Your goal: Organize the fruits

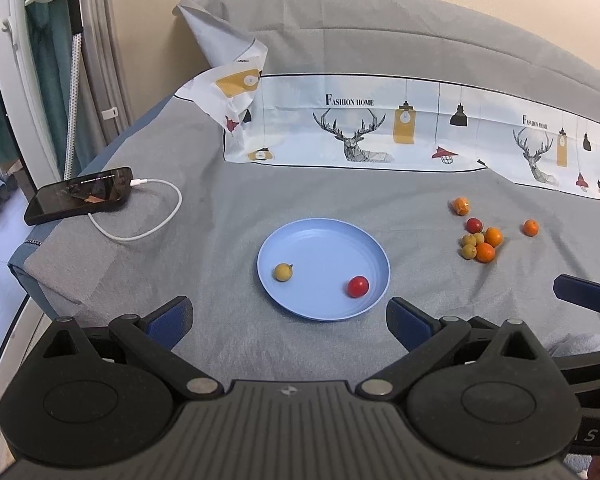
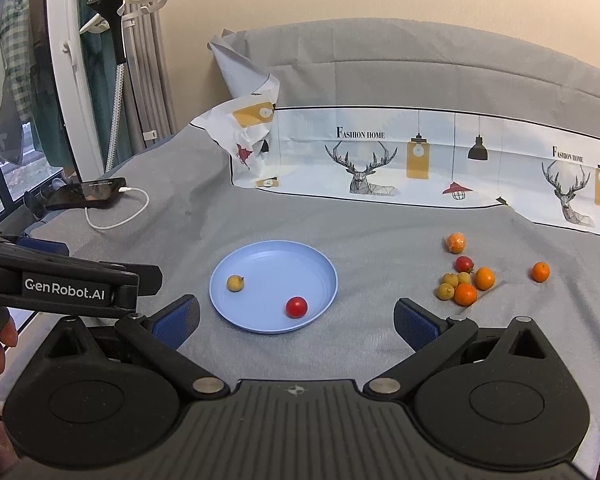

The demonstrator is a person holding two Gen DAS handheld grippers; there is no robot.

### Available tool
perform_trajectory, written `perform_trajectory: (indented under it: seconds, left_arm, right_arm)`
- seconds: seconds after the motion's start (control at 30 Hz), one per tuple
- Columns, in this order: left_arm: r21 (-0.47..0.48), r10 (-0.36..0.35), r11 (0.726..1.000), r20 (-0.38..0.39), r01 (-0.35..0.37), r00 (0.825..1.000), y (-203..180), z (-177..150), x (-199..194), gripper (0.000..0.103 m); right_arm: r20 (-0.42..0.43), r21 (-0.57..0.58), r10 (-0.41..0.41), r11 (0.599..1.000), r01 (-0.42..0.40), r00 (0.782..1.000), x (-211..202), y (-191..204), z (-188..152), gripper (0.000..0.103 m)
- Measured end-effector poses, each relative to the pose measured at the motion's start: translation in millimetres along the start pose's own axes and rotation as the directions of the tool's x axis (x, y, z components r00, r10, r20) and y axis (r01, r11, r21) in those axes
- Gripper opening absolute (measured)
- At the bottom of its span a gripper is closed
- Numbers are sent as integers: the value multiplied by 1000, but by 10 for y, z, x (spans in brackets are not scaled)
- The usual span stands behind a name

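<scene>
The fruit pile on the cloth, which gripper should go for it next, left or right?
Right, probably. The right gripper is open and empty, with the fruit pile just ahead to its right. The left gripper, also open, faces the blue plate, farther from the pile.

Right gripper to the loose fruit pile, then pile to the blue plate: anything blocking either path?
Nothing visible. The open right gripper has only bare grey cloth between it and the cluster of small orange and yellow-green fruits. Cloth alone separates the cluster from the round blue plastic plate.
</scene>
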State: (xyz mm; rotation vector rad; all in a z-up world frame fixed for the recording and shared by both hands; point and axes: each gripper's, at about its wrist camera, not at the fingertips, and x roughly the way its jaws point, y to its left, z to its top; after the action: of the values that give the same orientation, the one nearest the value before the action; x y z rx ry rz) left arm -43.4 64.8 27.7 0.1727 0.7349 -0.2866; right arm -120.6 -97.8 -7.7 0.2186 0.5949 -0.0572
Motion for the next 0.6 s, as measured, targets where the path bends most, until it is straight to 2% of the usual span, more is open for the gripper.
perform_trajectory:
  seconds: [0.6]
  left_arm:
    - [16,5,1000,-39,-4,999,-17,29,198,103]
  right_arm:
    - [-45,10,2,1000,-1,999,179,-32,8,102]
